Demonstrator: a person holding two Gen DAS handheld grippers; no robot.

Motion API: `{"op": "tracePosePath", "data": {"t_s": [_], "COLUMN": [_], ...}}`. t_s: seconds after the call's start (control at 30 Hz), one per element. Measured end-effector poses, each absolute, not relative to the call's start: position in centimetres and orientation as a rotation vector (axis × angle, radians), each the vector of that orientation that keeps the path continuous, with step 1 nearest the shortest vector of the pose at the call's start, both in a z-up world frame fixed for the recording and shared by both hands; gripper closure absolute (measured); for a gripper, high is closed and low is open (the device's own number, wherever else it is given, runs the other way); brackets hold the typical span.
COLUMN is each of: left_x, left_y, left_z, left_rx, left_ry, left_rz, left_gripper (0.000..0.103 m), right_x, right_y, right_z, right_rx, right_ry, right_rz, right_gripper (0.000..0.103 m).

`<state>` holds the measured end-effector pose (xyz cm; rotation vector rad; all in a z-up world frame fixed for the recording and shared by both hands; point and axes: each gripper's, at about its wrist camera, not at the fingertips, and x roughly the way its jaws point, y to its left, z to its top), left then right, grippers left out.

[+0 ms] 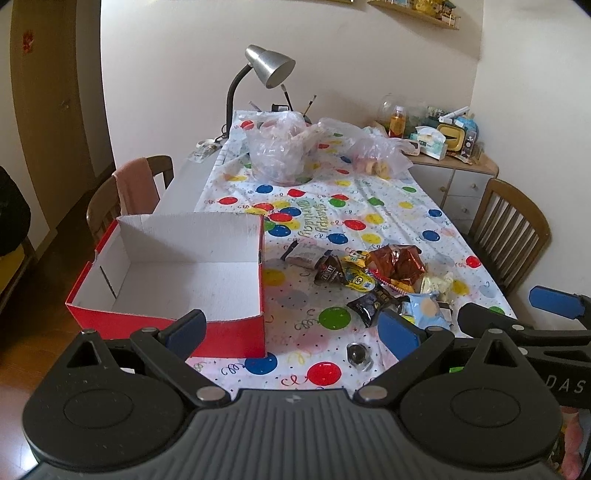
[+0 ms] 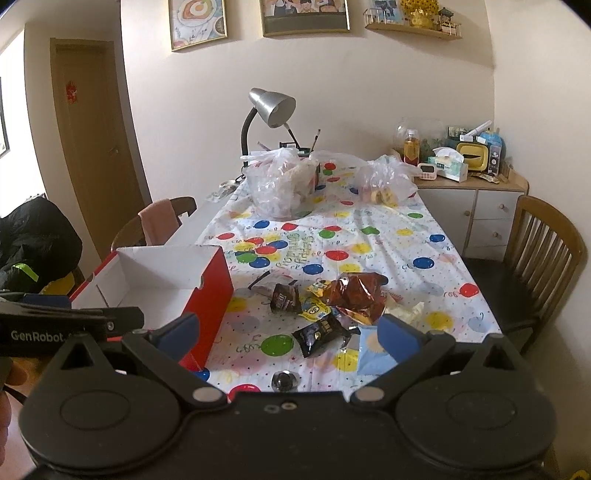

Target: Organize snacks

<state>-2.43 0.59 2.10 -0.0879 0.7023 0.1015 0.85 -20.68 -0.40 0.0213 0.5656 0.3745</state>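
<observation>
Above the near table edge, both grippers, left gripper (image 1: 291,334) and right gripper (image 2: 288,332), hover level, fingers spread apart, empty.

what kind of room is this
Most likely a home dining room: a table under a balloon birthday cloth, wooden chairs drawn up to it, and framed pictures on the wall.

One red box (image 1: 177,273) sits at left of the frame. One heap of roughly seven snack packets (image 1: 384,280) lies at centre right. Two plastic bags (image 1: 280,151) stand at upper centre, one lamp (image 1: 269,66) behind them. Two wooden chairs (image 1: 513,225) flank the table, and one small dark ball (image 1: 357,354) lies low at centre.
</observation>
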Motion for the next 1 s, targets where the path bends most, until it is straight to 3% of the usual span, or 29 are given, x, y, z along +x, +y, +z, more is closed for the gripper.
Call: {"op": "tracePosePath", "data": {"t_s": [1.0], "left_x": [-2.19], "left_y": [0.92], "left_z": [2.45], "left_rx": [-0.081], "left_ry": [0.687], "left_rz": [0.073], "left_gripper": [0.003], "right_x": [0.61], "right_y": [-20.49], "right_z": [0.20], "right_rx": [0.024], "right_ry": [0.563], "right_rz": [0.356], "right_gripper": [0.000]}}
